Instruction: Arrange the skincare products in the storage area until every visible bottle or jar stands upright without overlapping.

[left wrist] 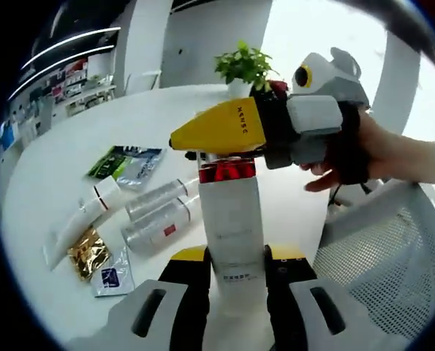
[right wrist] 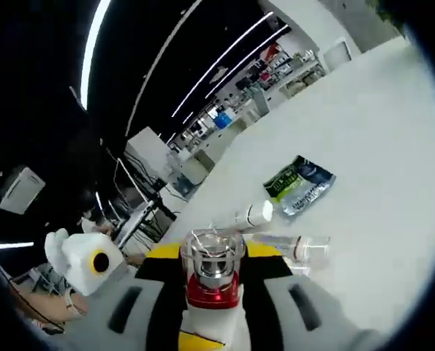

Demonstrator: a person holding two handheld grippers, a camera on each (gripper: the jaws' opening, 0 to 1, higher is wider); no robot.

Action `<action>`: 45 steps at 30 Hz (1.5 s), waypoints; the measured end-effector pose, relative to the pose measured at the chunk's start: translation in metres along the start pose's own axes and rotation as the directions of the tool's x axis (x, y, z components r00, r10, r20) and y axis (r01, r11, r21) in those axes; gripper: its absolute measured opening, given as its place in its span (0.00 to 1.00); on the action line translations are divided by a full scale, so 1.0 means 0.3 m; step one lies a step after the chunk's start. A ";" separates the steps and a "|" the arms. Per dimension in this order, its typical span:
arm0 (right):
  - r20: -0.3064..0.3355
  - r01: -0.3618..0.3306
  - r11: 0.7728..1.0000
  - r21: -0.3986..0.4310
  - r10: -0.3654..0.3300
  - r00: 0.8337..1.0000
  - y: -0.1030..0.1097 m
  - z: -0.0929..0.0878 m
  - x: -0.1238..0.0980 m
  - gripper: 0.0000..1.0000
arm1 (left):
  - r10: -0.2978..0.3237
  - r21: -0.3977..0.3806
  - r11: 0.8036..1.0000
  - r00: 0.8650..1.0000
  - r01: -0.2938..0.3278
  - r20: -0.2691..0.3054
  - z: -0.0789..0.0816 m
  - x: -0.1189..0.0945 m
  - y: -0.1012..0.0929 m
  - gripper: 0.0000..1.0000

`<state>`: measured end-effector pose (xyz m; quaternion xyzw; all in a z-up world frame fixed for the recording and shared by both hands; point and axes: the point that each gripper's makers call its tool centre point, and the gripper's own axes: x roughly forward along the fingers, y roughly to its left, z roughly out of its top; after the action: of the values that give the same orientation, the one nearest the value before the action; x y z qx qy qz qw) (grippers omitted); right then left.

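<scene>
Potted plant [left wrist: 244, 67] – far table [left wrist: 71, 168] edge – mesh chair [left wrist: 392, 270] nr.

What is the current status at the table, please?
Left gripper shut on white bottle, upright. Right gripper shut on its red-banded cap. Two silver bottles and white tube lying flat among sachets.

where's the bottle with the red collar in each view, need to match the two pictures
Left gripper view: the white bottle with the red collar stands at centre, its base between the left gripper jaws, the right gripper at its top.
Right gripper view: its clear cap and red collar sit bottom centre, between that gripper's jaws.
Shared landmark: the green and blue sachets on the white table.
</scene>
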<state>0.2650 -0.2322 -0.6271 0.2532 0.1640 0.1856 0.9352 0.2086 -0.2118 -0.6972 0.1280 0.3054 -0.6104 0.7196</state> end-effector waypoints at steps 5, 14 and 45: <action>-0.007 -0.080 0.978 -0.194 0.081 0.997 0.069 0.009 -0.001 0.29 | -0.011 0.012 1.000 1.000 0.011 0.023 0.009 0.002 -0.004 0.26; -0.091 -0.256 0.848 -0.464 0.242 0.966 0.167 -0.021 -0.024 0.29 | -0.015 0.072 0.997 0.999 0.012 0.032 0.011 0.016 -0.022 0.28; -0.325 -0.341 0.754 -0.561 0.179 0.929 0.107 -0.106 -0.153 0.39 | -0.032 0.268 0.963 0.999 0.025 0.019 -0.012 0.045 -0.051 0.29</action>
<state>0.2034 -0.2130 -0.6262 -0.0663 0.1750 0.3880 0.9024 0.1939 -0.2241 -0.7050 0.2124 0.2137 -0.6577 0.6904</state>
